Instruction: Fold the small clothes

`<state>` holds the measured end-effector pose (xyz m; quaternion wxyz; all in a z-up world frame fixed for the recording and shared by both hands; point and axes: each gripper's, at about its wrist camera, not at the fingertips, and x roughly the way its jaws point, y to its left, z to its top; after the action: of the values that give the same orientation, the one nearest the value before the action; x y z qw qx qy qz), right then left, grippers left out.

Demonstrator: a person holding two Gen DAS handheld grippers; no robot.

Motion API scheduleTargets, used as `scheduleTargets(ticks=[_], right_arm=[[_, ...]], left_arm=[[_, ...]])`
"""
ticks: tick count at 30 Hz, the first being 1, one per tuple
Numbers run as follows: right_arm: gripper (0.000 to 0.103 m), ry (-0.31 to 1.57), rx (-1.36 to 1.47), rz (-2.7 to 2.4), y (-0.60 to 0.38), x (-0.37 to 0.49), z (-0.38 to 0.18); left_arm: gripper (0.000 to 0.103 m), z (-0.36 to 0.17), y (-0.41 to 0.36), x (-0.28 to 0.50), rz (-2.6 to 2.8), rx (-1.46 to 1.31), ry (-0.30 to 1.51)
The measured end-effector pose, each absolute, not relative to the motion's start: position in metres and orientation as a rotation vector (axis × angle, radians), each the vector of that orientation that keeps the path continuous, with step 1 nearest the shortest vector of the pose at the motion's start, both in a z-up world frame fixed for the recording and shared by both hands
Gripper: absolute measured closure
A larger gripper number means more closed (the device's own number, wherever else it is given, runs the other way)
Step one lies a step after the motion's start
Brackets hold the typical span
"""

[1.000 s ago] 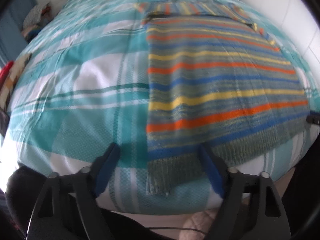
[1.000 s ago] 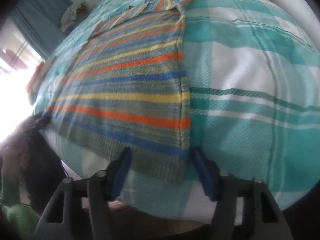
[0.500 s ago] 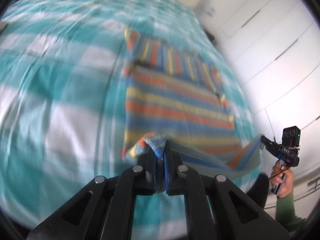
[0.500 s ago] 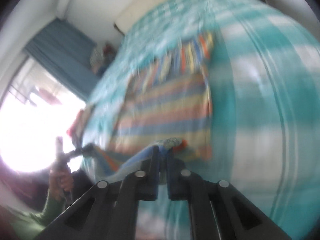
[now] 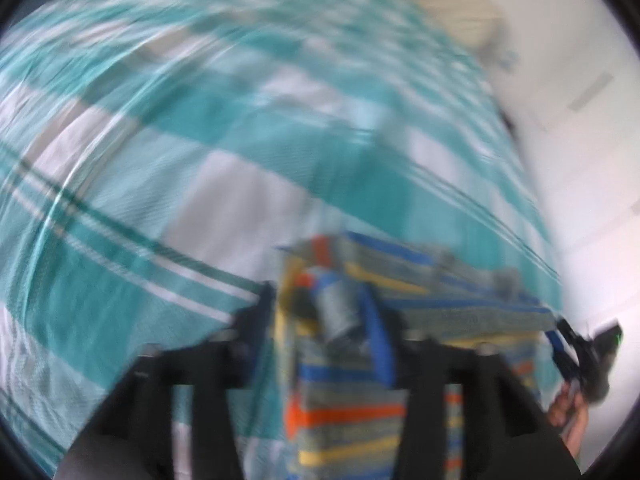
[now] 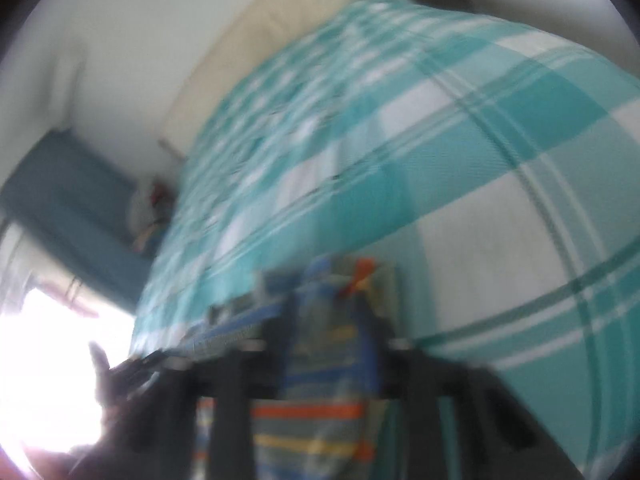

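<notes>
- One striped knitted garment (image 5: 344, 412), banded in orange, blue, yellow and grey-green, lies on the bed. Its near part sits doubled over itself, with a bunched hem corner (image 5: 336, 312) resting on top.
- Judgement: the doubling is consistent with a fold of the lower edge toward the upper part, so that the hem corners now lie on the body of the garment.
- Left gripper (image 5: 328, 320): its black fingers stand spread either side of the bunched corner and are opening. The cloth is between them, but the pads do not appear to press on it. Heavy blur limits certainty.
- Right gripper (image 6: 332, 320): its fingers are likewise spread and opening, with the other folded corner (image 6: 352, 284) between them and no visible pinch. This view is also blurred.
- Judgement: both corners are being let go at matching points so the folded edge lies square across the garment.
- The right gripper also appears at the far right of the left wrist view, with part of a hand (image 5: 568, 416) below it.
- The garment rests on one teal and white checked bedspread (image 5: 160, 200), which covers the bed.
- Beyond the bed: one cream headboard or pillow (image 6: 280, 32), one teal curtain (image 6: 60, 208), and white walls. A bright window area lies low on the left of the right wrist view.
- Count: one garment, two grippers, one bed.
- Judgement: one fold looks placed; further folds probably remain.
</notes>
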<state>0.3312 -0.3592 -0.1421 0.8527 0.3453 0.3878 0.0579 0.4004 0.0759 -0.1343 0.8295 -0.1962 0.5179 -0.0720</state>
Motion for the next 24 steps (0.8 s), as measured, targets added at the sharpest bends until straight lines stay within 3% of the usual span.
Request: scheduleTargets(ticks=[2,4,8,13,14,15,16,24], right_arm=[[0.048,0.769,0.747,0.12,-0.369,0.322,-0.141],[0.048,0.761,0.698,0.147,-0.369,0.303,-0.133],[0.048,0.849,0.531,0.259,-0.354,0.252,-0.123],[0.048,0.991,0.386,0.362,-0.313,0.208,-0.144],[0.057,1.015,0.364,0.341,-0.308,0.209,-0.152],[0.074,1.045,0.376,0.323,-0.305,0.214,-0.162],[0.096,1.074,0.411,0.319,-0.305,0.217,-0.171],[0.097,1.122,0.411,0.394,-0.307,0.185,-0.129]], left_arm=[[0.042,-0.132,0.091,0.392,-0.176,-0.477,1.066],[0.033,-0.126,0.104,0.369,-0.233,-0.491,1.032],[0.024,-0.121,0.109,0.299,-0.332,-0.353,1.039],[0.024,-0.146,0.065,0.252,-0.358,-0.137,1.136],[0.041,-0.155,0.053,0.249,-0.327,-0.082,1.145],[0.078,-0.158,0.047,0.248,-0.305,-0.051,1.144],[0.094,-0.16,0.043,0.247,-0.304,-0.037,1.14],[0.098,-0.12,0.081,0.218,-0.433,-0.103,1.189]])
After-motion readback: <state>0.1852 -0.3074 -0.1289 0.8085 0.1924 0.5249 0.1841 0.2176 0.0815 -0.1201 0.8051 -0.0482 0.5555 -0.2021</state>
